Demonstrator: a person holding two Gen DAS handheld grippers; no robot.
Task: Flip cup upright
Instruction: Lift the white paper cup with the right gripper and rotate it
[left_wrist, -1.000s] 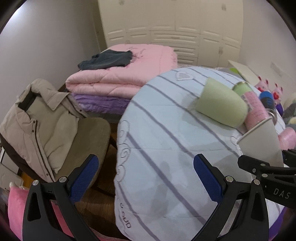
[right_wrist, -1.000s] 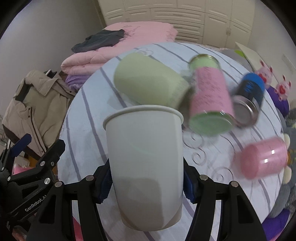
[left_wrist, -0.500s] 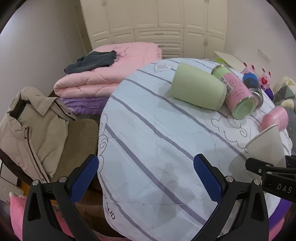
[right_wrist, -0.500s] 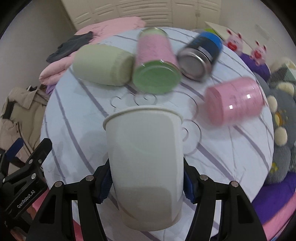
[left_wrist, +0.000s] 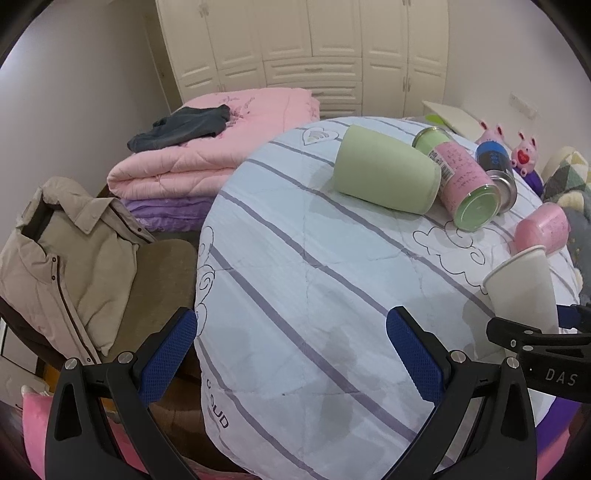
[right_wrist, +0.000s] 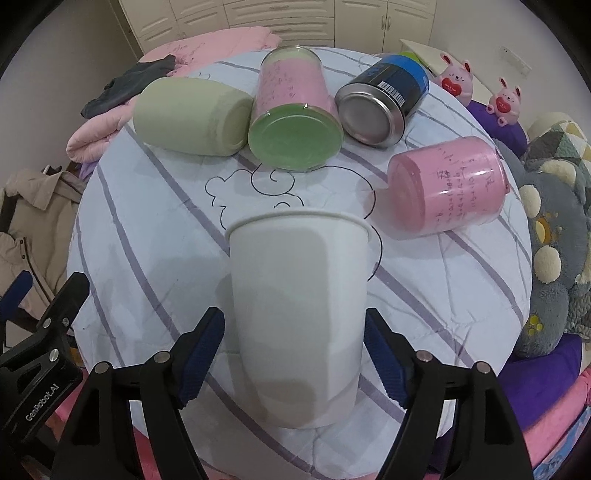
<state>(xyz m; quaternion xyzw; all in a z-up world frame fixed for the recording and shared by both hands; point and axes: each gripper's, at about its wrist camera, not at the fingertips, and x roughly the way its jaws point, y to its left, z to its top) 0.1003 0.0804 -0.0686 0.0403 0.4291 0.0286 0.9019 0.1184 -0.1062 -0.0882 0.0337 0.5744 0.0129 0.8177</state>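
A white paper cup (right_wrist: 297, 314) stands rim up between the blue pads of my right gripper (right_wrist: 295, 354), which now stand a little off its sides. Its base seems to rest on the striped quilt-covered round table (right_wrist: 147, 258). The cup also shows in the left wrist view (left_wrist: 522, 291), at the far right with the right gripper's black frame in front of it. My left gripper (left_wrist: 291, 354) is open and empty over the table's near left edge.
Lying on the table beyond the cup are a green cup (right_wrist: 188, 114), a pink-and-green can (right_wrist: 293, 118), a blue metal can (right_wrist: 384, 103) and a pink can (right_wrist: 447, 192). Plush toys (right_wrist: 554, 251) sit right. A chair with a beige jacket (left_wrist: 62, 258) and folded blankets (left_wrist: 207, 155) stand left.
The right gripper has swung right and lowered the upright cup toward the table's near side, and its pads have eased off the cup. The left gripper has drawn back and tilted up a little.
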